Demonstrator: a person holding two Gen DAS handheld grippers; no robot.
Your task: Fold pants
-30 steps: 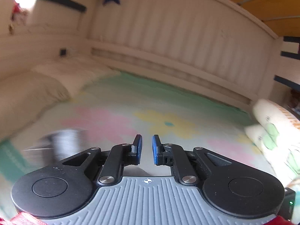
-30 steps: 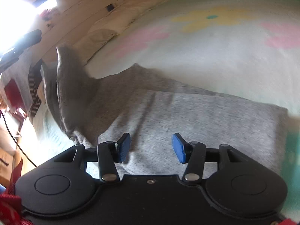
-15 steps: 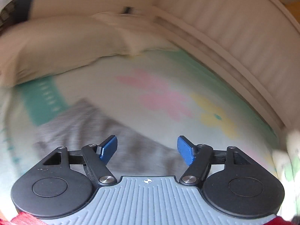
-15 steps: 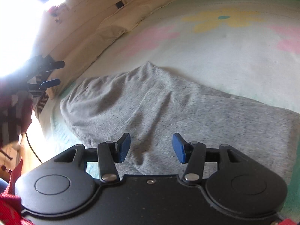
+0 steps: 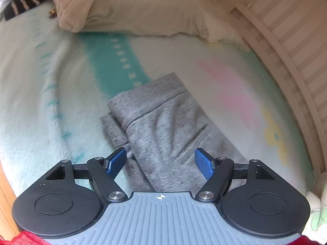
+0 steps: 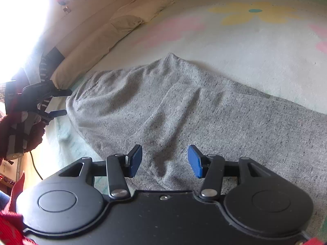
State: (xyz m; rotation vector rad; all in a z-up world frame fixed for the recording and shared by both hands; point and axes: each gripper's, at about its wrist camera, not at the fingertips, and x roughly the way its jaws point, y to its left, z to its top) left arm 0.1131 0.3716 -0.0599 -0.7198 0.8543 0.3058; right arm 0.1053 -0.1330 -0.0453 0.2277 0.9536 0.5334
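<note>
Both grippers, left (image 5: pixel 160 161) and right (image 6: pixel 164 161), hover spread and empty over the pants (image 6: pixel 184 110); pinch the cuffs at twelve o'clock (image 5: pixel 151 89) squarely, both layers together.

The left gripper (image 5: pixel 160 161) is held with its two blue-padded fingers (image 5: pixel 117 160) spread wide apart, gripping nothing. The right gripper (image 6: pixel 165 161) is likewise parted, its blue pads (image 6: pixel 195 160) clear of each other with nothing between them. In the right wrist view the left gripper also shows at the far left edge, held in a red-gloved hand (image 6: pixel 24 136).
</note>
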